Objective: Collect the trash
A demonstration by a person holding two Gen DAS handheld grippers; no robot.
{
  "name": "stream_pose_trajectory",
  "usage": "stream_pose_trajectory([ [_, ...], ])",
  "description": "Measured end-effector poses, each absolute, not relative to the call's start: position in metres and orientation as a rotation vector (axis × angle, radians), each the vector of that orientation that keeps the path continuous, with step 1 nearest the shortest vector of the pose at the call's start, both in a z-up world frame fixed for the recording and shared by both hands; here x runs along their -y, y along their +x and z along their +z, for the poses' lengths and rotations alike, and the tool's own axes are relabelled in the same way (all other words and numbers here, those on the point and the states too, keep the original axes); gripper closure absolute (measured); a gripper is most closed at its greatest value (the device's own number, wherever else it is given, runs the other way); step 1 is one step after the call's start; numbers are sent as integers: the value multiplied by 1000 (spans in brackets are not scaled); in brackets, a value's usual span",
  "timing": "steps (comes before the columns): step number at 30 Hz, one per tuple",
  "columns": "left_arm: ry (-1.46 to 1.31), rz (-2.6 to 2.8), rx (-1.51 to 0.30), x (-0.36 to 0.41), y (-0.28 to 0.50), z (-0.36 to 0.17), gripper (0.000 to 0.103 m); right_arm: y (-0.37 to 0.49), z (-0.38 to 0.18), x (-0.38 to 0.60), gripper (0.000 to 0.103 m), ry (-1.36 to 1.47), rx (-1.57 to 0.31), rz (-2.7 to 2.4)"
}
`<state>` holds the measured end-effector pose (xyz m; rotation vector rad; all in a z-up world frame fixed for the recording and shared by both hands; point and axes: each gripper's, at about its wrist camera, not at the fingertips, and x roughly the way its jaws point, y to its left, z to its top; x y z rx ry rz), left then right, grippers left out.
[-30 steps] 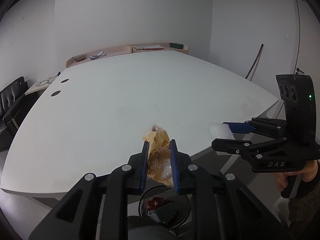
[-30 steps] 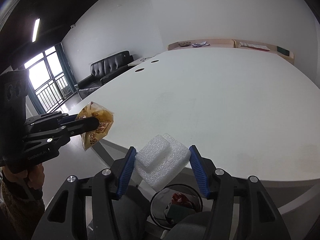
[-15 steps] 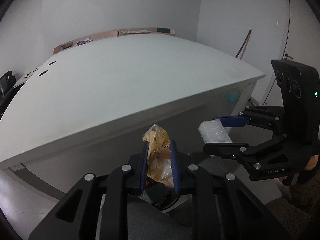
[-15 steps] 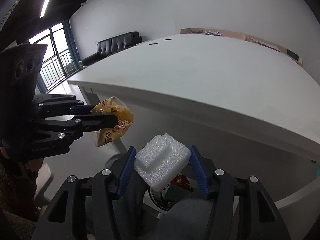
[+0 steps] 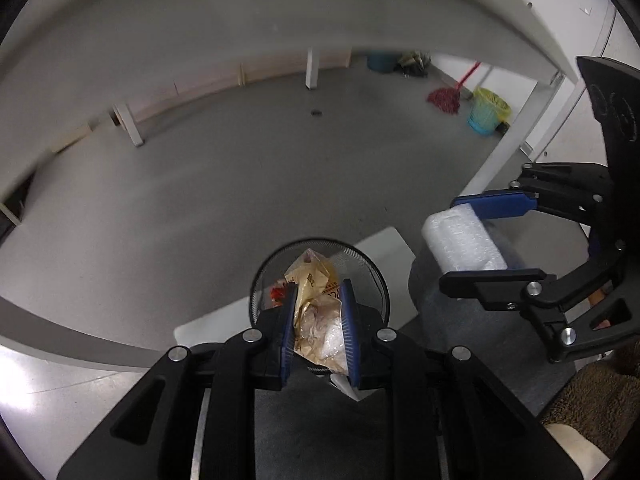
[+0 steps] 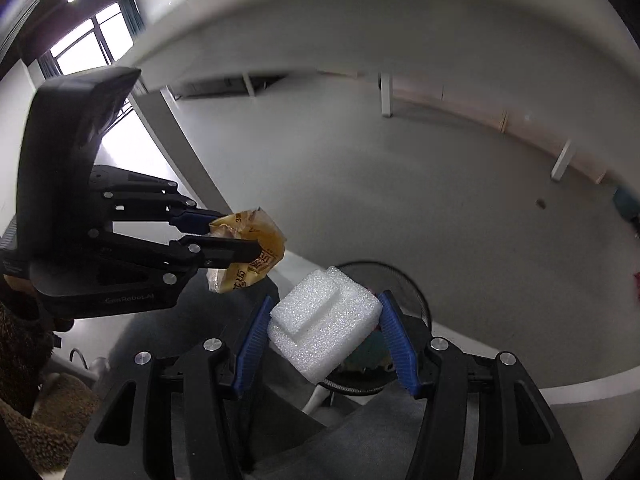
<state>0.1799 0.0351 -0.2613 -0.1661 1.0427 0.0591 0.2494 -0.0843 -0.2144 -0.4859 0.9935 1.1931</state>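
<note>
Wrapper (image 5: 316,312): I see amber-yellow, printed, partly clear.
Foam block (image 6: 324,326): white, speckled.
Pads (image 5: 347,332): I read blue, ribbed, on black frames.
Wire bin (image 5: 372,276): black mesh.
Far basket (image 5: 486,114): teal, yellow liner.

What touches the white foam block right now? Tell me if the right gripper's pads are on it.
Touching. The right wrist view shows both blue pads of the right gripper pressed against opposite sides of the foam block.

Grey floor (image 5: 200,184), white table (image 6: 360,16) overhead, bright window (image 6: 92,44), red mop (image 5: 444,100)

Glossy plastic wrapper (image 5: 318,312), rough white foam block (image 6: 324,328)
</note>
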Motion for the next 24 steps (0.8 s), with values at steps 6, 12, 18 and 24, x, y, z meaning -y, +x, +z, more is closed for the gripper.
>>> stream_pose_trajectory([
  [6, -171, 14, -1132, -39, 204, -294, 80, 270, -252, 69, 45, -521, -1065, 1195],
  [12, -130, 71, -1097, -45, 198, -313, 8, 266, -272, 65, 2, -541, -1108, 1161],
  [18, -142, 27, -1126, -52, 194, -315, 5, 269, -275, 69, 3, -571, -1110, 1116],
  [24, -146, 0, -1156, -47, 191, -316, 5, 267, -278, 68, 3, -605, -1114, 1113],
])
